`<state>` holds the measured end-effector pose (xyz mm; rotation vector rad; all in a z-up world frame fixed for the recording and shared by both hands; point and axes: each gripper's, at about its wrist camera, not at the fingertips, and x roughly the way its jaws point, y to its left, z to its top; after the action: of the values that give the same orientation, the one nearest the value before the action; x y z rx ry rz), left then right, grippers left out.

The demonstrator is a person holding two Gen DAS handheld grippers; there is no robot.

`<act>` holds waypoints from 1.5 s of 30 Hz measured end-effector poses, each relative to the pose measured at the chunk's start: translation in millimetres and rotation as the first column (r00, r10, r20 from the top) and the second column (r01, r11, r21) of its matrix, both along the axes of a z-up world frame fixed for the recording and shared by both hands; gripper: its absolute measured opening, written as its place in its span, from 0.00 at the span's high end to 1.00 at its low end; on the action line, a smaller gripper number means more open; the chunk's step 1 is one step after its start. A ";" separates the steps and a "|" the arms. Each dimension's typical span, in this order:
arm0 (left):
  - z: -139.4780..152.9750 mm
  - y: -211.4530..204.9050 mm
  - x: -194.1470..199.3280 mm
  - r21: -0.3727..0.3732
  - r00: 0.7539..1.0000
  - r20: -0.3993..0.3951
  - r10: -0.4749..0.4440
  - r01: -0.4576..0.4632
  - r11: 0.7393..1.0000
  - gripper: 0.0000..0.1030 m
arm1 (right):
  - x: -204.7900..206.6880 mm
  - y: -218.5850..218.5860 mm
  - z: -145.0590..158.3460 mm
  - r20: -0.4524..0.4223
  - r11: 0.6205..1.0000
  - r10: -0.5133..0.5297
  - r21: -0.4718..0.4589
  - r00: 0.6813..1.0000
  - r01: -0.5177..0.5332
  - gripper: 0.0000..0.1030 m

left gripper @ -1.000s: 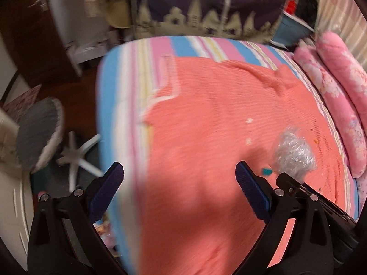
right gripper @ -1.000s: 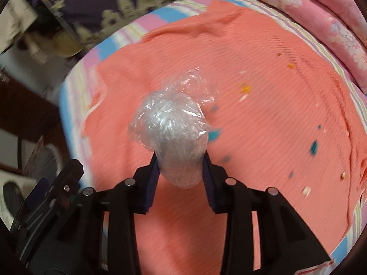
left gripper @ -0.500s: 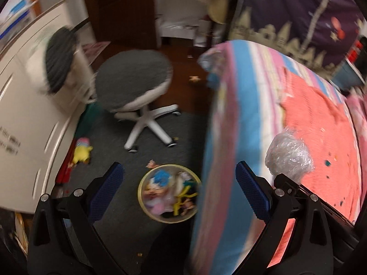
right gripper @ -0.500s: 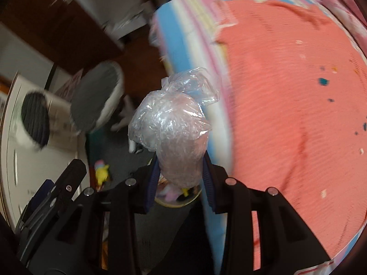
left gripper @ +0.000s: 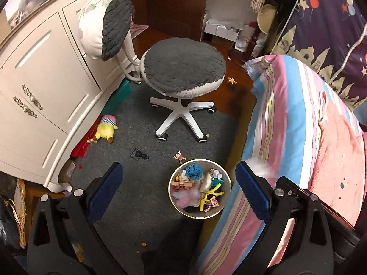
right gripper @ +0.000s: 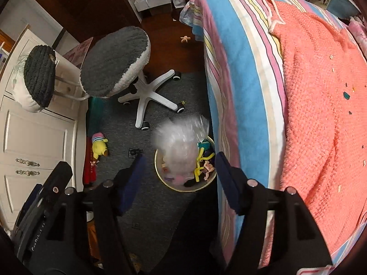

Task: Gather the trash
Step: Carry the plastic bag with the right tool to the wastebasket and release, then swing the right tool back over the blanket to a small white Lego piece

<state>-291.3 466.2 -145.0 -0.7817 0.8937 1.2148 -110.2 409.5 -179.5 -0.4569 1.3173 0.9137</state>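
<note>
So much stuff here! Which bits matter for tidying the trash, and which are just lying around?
Part of the job:
- plastic bag, blurred above the bin
- trash bin
- right gripper, open
- paper scraps on the blanket

Lying about:
- swivel chair
- yellow plush toy
- white cabinet

Count of things in the bedroom, by kind

Two grippers: the left gripper (left gripper: 179, 185) and the right gripper (right gripper: 180, 174), both with jaws spread. One round bin (left gripper: 223, 212) on the floor, one blurred plastic bag (right gripper: 181, 142) above it. One swivel chair (left gripper: 183, 68), one bed (right gripper: 243, 73), one coral blanket (right gripper: 321, 91), one white cabinet (left gripper: 34, 80) with two ornate handles, one yellow plush toy (left gripper: 105, 130), and one small black toy (left gripper: 140, 154) on the carpet. The bits in the bin are too jumbled to count.
</note>
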 end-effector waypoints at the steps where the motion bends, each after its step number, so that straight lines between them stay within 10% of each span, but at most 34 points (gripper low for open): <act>1: 0.1 0.1 -0.1 0.003 1.000 0.000 -0.005 0.005 1.000 0.07 | -0.1 -0.6 0.7 -0.002 1.000 -0.004 -0.001 1.000 0.004 0.41; 20: 16.2 -50.2 123.3 0.039 0.955 0.003 -0.297 0.297 0.954 0.07 | 94.0 -99.6 12.8 -0.025 0.952 -0.304 0.035 0.952 0.304 0.41; 31: 13.1 -158.3 279.9 0.064 0.778 -0.032 -0.627 0.628 0.776 0.07 | 194.7 -253.4 0.2 -0.054 0.770 -0.631 0.073 0.774 0.633 0.41; 45: -57.3 -274.5 399.2 -0.033 0.569 -0.031 -0.822 0.821 0.570 0.07 | 259.0 -389.0 -69.2 -0.136 0.564 -0.813 0.063 0.567 0.823 0.57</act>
<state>107.9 191.7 -202.3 -0.2476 1.1233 0.3698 148.8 20.4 -248.7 0.3262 1.3401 0.1977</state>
